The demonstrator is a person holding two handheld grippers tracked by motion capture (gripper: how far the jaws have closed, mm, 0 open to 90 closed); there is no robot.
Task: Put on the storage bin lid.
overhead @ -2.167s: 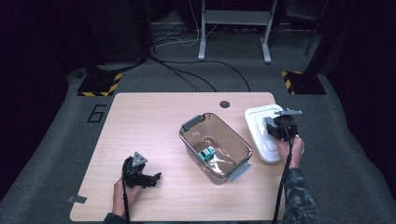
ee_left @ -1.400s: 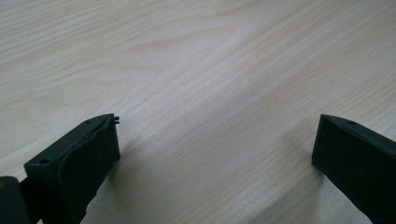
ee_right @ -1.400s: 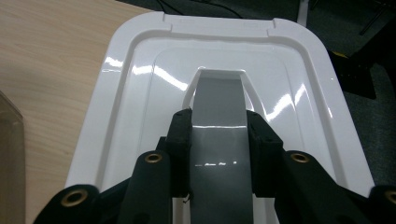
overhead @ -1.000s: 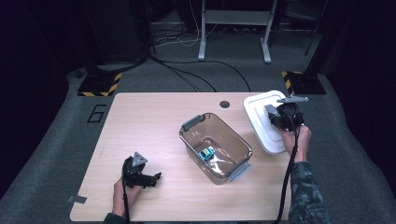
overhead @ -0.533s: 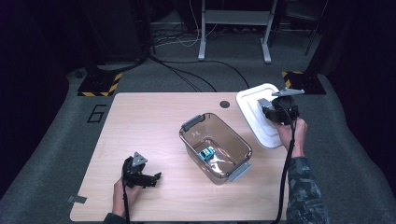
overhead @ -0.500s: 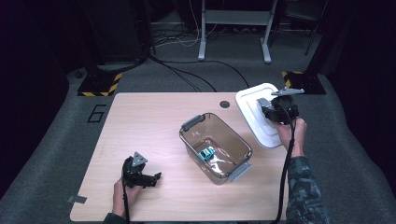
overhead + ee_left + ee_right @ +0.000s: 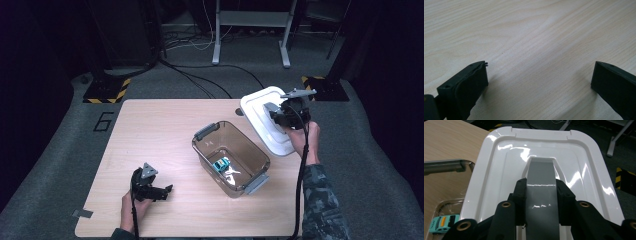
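Right claw (image 7: 540,195) clamped on grey handle (image 7: 541,182) of white lid (image 7: 265,120), lifted and tilted just right of clear bin (image 7: 231,157). Toy car (image 7: 220,164) inside bin, bin not yet covered. Left claw (image 7: 165,191) apart, idle on desk (image 7: 150,130) left of bin. Likely left: seating lid.

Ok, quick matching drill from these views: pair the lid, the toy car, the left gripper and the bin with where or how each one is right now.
Things:
1. white lid
2. toy car
3. left gripper
4. clear bin

States:
A. open, low over the bare table
B. standing mid-table, uncovered
C. clamped by its grey handle in the right gripper, tilted at the table's far right edge
D. lying inside the bin

Pairs: 1-C, 2-D, 3-A, 4-B
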